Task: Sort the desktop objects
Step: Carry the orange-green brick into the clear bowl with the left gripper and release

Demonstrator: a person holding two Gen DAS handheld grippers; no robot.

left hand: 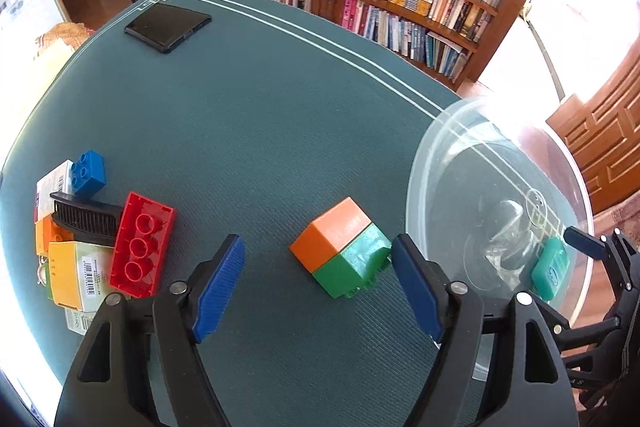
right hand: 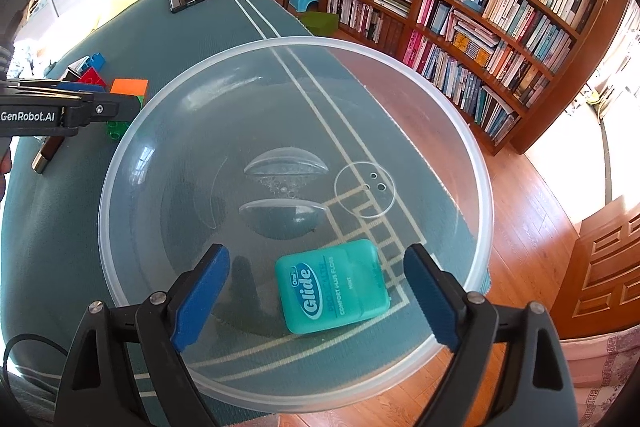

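Sorting stood partly done: the Glide floss box [right hand: 332,287] lay inside the clear plastic bowl [right hand: 120,155], between the wide-open pads of the right tool [right hand: 316,297], untouched. The left tool [left hand: 318,283] was open and empty around the orange-and-green block [left hand: 340,247] (its right pad just beside the green half). Risk: closing off-centre could skid the block across the table [left hand: 260,107] into the bowl.

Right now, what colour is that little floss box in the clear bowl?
Teal floss box, clearest in right wrist view.
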